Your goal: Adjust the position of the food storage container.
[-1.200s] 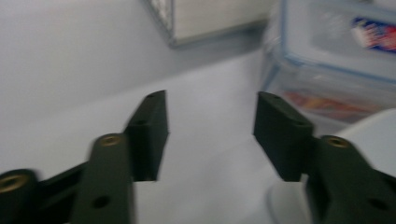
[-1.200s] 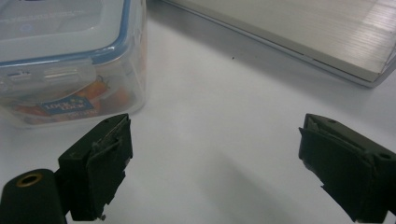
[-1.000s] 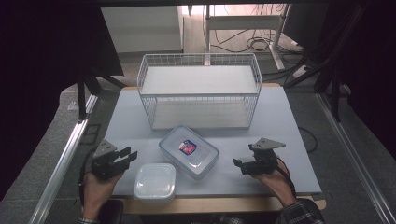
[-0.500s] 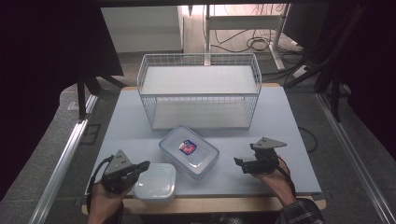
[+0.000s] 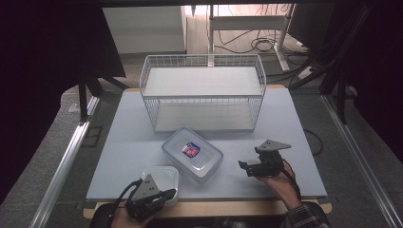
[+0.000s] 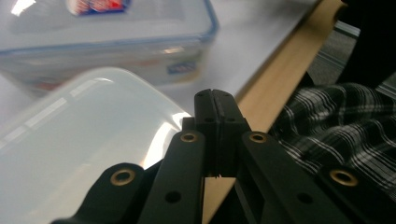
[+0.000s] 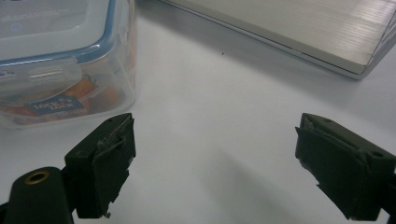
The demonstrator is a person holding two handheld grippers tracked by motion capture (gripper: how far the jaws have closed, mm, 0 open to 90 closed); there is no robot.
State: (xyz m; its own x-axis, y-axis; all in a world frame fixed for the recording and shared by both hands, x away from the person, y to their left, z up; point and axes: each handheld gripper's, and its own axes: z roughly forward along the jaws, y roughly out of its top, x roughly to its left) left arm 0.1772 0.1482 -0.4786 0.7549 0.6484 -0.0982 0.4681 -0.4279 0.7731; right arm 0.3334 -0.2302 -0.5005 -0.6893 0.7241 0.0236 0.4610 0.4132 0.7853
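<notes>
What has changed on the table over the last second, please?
The left gripper slid right along the table's near edge to the small white container, its jaws closing to shut, empty. The right gripper, the lidded box and the wire basket stayed put.

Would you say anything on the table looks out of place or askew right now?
Mildly. The lidded clear container sits at an angle to the wire basket. The small white container sits at the table's near edge beside the shut left gripper. Nothing looks spilled or damaged.
</notes>
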